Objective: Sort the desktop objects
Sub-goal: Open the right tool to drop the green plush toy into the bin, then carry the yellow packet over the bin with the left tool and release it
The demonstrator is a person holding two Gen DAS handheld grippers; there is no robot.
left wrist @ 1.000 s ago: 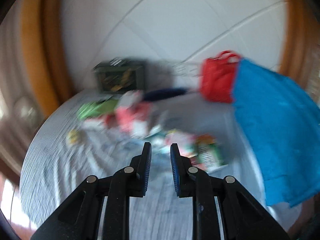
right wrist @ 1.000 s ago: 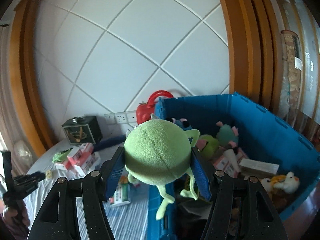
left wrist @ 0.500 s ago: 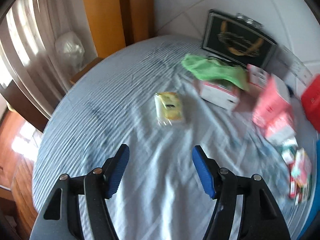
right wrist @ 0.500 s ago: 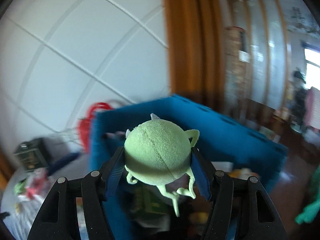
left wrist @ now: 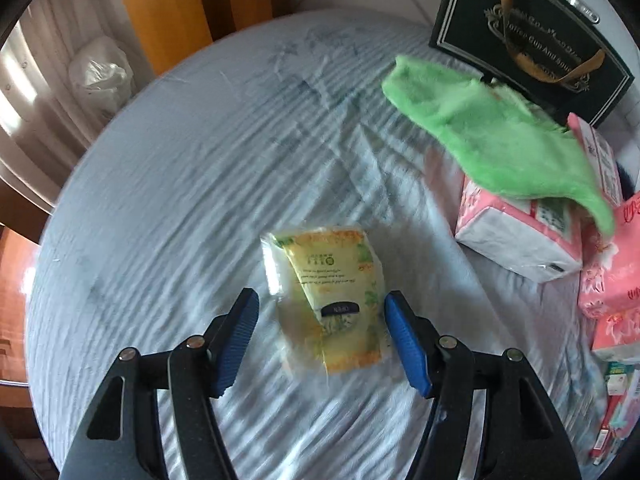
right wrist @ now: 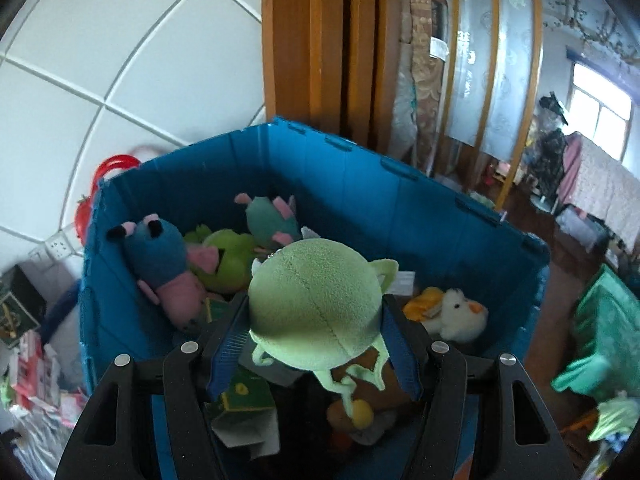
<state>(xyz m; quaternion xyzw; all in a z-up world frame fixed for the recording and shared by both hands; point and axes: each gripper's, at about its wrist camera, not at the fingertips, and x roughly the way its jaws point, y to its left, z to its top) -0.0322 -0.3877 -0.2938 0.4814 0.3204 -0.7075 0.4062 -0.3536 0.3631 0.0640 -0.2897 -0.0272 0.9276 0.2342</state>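
My left gripper (left wrist: 322, 328) is open just above the striped tablecloth (left wrist: 192, 184). A yellow flat packet (left wrist: 334, 296) lies on the cloth between its blue pads, apart from both. My right gripper (right wrist: 316, 340) is shut on a round green plush toy (right wrist: 314, 312) and holds it above the open blue bin (right wrist: 360, 176). The bin holds several plush toys, among them a blue and pink one (right wrist: 164, 260) and a white duck (right wrist: 456, 316), plus small boxes.
A green cloth (left wrist: 500, 144) lies over pink tissue packs (left wrist: 520, 232) at the right of the table. A black gift box (left wrist: 532, 36) stands at the back. The table edge curves at the left. A red object (right wrist: 110, 172) sits behind the bin.
My left gripper opened wide, swung left over the table and came down around the yellow packet. My right gripper carried the green plush to above the blue bin.
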